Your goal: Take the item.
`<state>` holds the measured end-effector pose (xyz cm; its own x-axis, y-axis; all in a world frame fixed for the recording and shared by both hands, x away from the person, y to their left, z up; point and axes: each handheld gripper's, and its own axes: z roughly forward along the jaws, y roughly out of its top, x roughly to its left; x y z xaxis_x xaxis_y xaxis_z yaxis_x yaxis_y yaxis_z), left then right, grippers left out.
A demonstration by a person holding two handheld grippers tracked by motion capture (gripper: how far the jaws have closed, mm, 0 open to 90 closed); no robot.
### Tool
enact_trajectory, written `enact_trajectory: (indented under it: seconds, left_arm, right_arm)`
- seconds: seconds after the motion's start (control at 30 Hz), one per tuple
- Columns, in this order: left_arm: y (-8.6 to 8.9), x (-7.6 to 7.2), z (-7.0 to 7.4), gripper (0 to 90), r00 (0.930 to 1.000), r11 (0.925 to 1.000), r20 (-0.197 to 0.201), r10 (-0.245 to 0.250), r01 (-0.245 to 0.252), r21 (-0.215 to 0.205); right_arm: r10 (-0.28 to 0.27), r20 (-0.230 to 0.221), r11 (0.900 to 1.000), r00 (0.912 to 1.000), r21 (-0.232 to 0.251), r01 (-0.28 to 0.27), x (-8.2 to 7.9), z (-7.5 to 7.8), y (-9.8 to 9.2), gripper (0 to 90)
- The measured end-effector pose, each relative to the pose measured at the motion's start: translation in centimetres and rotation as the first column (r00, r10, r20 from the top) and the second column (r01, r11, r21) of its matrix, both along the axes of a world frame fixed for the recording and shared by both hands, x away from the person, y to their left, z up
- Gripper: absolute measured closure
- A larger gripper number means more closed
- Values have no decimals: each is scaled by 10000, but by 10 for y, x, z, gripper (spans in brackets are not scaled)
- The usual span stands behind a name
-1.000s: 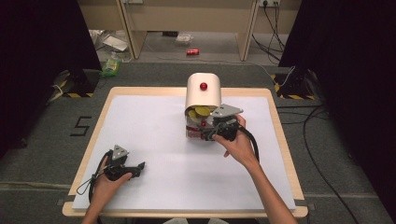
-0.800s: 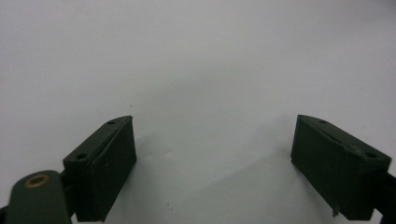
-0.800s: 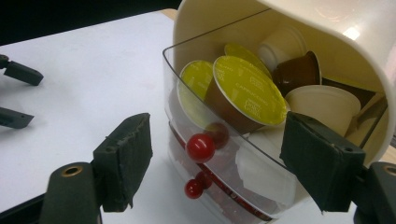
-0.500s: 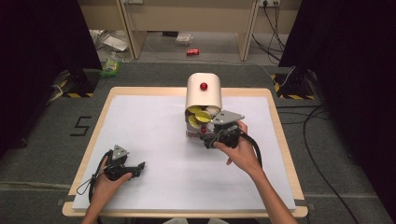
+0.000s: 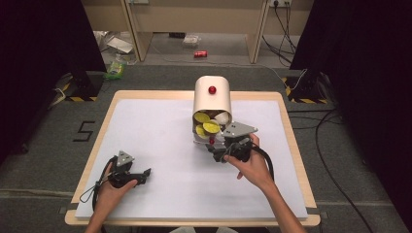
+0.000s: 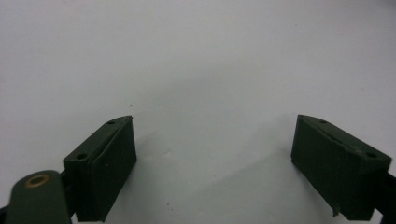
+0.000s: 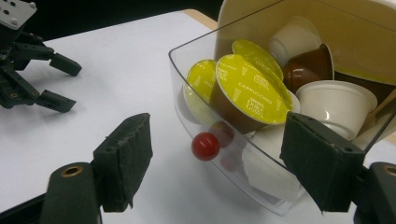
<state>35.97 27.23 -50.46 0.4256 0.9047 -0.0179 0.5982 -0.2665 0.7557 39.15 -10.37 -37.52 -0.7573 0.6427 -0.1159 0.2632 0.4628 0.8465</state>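
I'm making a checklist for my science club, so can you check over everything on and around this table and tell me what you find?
Surface: white sheet on a wooden table, bare around the holder.
Job's things: cream capsule holder with a red knob on top; its clear drawer, which has a red knob, is out and holds yellow-lidded capsules, white ones and a brown one.
Clutter: nothing seen on the table.
Grippers: left gripper open, on the sheet; right gripper open, jaws either side of the red knob, not touching it.
Cables: one trails from each gripper; more lie on the floor at right.
Surroundings: litter and a red can on the floor beyond the table.
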Motion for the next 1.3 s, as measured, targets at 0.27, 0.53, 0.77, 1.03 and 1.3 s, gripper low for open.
enact_trajectory:
  seconds: [0.27, 0.53, 0.77, 1.03, 1.3]
  left_arm:
    - [0, 0, 0, 132, 10000, 10000, 1, -1, 1, 2]
    - [0, 0, 0, 132, 10000, 10000, 1, 1, -1, -4]
    - [0, 0, 0, 132, 10000, 10000, 4, 0, 0, -2]
    - [0, 0, 0, 132, 10000, 10000, 7, 0, 0, 1]
    - [0, 0, 0, 132, 10000, 10000, 9, 0, 0, 5]
  right_arm:
    - [75, -23, 10000, 10000, 65, -75, -10, -3, -2, 255]
    - [146, -36, 9999, 9999, -28, -146, -16, -5, -2, 257]
    - [217, -69, 9997, 9997, -69, -217, -20, -5, -3, 262]
    - [249, -147, 9996, 9996, -128, -250, -24, -7, -3, 265]
    - [271, -171, 9995, 9995, -170, -274, -29, -9, -3, 266]
